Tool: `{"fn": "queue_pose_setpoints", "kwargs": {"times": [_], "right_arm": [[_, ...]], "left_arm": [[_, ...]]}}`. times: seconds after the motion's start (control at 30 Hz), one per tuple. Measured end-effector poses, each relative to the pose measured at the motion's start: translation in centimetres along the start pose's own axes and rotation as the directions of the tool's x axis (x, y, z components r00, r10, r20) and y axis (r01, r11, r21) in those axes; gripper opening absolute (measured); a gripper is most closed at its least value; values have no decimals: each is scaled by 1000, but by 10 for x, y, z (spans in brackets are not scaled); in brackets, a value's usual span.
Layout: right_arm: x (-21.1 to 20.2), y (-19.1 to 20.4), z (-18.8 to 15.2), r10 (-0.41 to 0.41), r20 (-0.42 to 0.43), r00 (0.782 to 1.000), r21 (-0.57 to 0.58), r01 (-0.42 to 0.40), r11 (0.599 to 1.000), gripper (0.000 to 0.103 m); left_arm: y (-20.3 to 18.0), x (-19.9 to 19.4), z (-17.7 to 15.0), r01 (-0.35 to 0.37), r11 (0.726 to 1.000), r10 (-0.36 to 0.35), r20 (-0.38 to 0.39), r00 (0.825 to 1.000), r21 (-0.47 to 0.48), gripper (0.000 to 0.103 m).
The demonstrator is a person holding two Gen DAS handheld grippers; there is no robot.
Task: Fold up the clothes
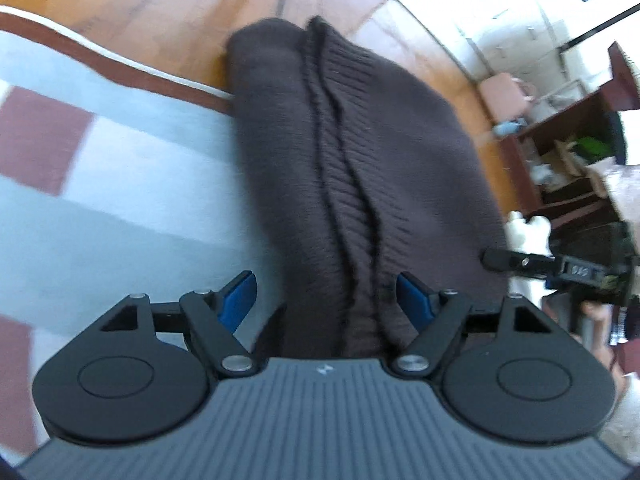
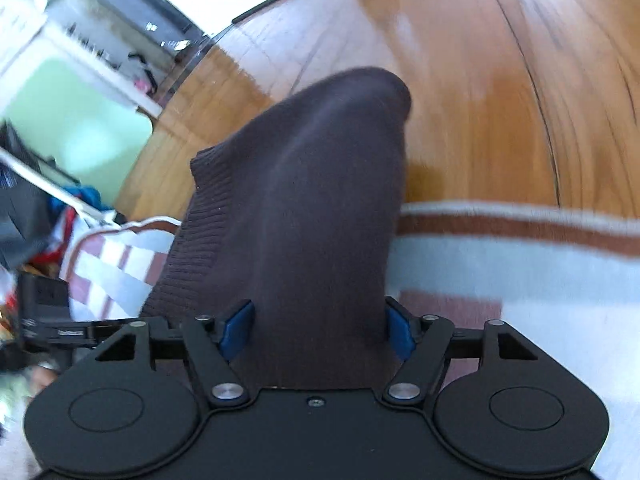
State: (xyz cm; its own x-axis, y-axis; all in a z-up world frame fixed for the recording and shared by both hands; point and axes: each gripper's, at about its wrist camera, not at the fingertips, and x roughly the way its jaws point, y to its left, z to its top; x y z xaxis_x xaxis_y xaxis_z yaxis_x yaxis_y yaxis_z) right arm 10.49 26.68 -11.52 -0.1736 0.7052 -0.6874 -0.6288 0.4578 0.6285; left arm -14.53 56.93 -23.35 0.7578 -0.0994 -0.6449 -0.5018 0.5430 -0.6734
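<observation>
I am holding both the left gripper [image 1: 326, 298] and right gripper [image 2: 318, 330] wide open astride the dark brown knitted sweater [image 1: 352, 168], pads not pressing, its long axis running from bottom centre toward upper centre over the striped blanket [image 1: 132, 184].

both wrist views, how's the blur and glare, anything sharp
Left wrist view: the checked blanket and wooden floor are motion-smeared, the dark sweater is soft, and only the left gripper is crisp. Right wrist view: floor streaked with window glare, right gripper sharp, edges bent by the fisheye.
</observation>
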Motion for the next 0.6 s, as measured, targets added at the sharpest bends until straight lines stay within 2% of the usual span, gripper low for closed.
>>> {"fn": "queue_pose_setpoints", "kwargs": {"times": [0.03,0.07,0.1,0.2,0.3,0.37,0.4,0.43,0.5,0.6], "right_arm": [[0,-5,-3,31,-16,999,30,-31,999,89],[6,-6,-6,45,-46,998,39,-44,998,89],[12,-4,-7,24,-57,998,24,-22,999,90],[30,4,-6,-31,-56,998,-1,31,1000,92],[41,15,0,-67,-19,998,-41,66,997,92],[46,30,2,-138,-2,990,-108,137,985,84],[45,39,-1,-175,21,984,-169,177,970,75],[44,49,-4,-209,49,977,-231,215,949,61],[35,68,-13,-257,123,958,-282,282,917,46],[17,101,-30,-310,237,921,-322,375,869,40]], "left_arm": [[1,2,-1,34,999,-34,-15,999,11,72],[-1,6,0,51,998,-50,-26,998,33,67],[-4,11,1,43,997,-41,-31,999,66,59],[-16,19,1,8,986,-4,-22,1000,164,56],[-7,20,2,27,996,-27,-1,1000,85,56],[-1,20,1,34,999,-35,20,999,17,54],[2,20,1,39,999,-38,30,999,-17,45],[3,20,1,40,998,-38,41,998,-47,44],[-8,20,1,2,999,1,61,998,-48,38],[-32,8,-1,-18,998,12,111,994,59,34]]}}
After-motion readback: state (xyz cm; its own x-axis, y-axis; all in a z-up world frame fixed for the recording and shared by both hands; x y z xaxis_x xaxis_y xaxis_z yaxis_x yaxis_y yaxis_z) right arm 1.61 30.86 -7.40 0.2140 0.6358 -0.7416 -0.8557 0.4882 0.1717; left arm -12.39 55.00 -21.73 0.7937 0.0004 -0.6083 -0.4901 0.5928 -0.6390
